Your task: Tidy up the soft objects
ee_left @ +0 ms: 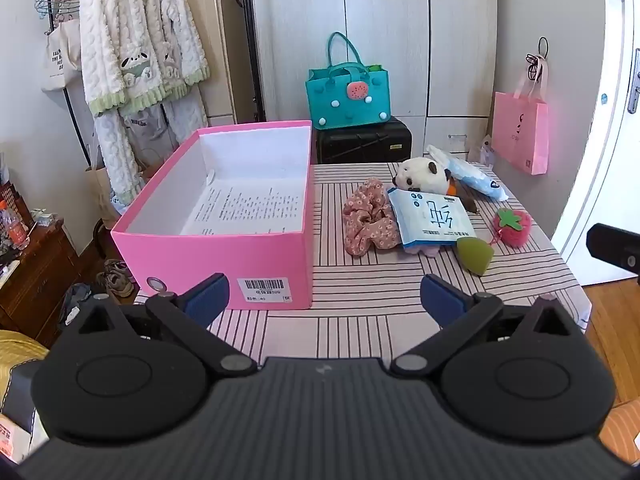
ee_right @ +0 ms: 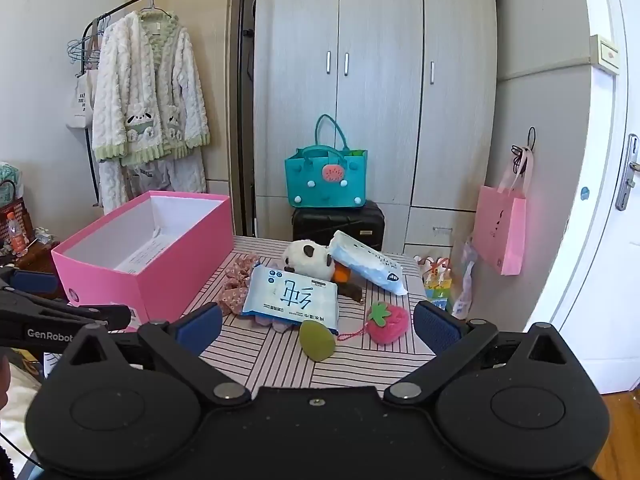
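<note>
Soft objects lie heaped on the right half of the striped desk [ee_left: 360,320], none yet in the pink box [ee_left: 216,256].

Left wrist view: the left tongs [ee_left: 324,300] stand wide, nothing between the blue pads, hovering over the near edge of the desk. The box sits on the left part of the desk, lid off; only a printed sheet shows on its floor. Right of it, apart from the box: a floral scrunchie [ee_left: 366,222], a wipes pack [ee_left: 432,218] overlapping it, a panda plush [ee_left: 422,174] behind, a second blue pack [ee_left: 476,178] leaning past the panda, a green teardrop sponge [ee_left: 476,256] and a strawberry puff [ee_left: 514,226]. Judgement: sorting has not begun; every item remains to be moved. At the right edge a black part, probably the other tongs, is cut off.

Right wrist view: the right tongs [ee_right: 318,326] likewise stand wide and empty, aimed at the heap, the sponge [ee_right: 317,340] and puff [ee_right: 388,324] nearest. A pale purple thing under the wipes pack [ee_right: 290,294] is mostly hidden and cannot be identified. An orange-and-brown object behind the panda [ee_right: 308,260] is also obscured. The box's [ee_right: 160,276] near inner corner is out of sight.
</note>
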A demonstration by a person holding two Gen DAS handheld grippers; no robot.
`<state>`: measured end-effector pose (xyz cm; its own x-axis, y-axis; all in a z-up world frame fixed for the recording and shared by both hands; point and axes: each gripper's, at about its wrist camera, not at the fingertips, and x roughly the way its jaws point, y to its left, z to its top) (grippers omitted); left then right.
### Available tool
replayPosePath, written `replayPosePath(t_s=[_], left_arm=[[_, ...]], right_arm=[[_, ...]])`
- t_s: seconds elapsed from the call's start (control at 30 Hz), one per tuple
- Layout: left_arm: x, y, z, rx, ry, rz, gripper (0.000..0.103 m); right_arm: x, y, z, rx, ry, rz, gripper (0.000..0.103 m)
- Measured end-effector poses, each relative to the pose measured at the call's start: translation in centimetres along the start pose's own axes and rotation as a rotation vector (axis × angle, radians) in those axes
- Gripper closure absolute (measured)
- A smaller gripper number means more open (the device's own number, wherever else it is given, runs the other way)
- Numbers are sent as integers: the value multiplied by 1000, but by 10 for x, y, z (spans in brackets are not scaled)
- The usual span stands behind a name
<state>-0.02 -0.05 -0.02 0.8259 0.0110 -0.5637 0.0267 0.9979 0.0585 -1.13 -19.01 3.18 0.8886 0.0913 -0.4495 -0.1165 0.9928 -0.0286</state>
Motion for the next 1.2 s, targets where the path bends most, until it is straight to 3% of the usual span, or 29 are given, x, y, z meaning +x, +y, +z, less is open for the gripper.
replayPosePath(t_s=[0.9, 1.2], left_arm=[[-4, 1, -5, 4, -5, 1, 0], [1, 5, -10, -39, -18, 7, 0]], right_arm=[[-5, -7, -7, 13, -11, -10, 0], [-5, -11, -16, 12, -65, -32, 0]])
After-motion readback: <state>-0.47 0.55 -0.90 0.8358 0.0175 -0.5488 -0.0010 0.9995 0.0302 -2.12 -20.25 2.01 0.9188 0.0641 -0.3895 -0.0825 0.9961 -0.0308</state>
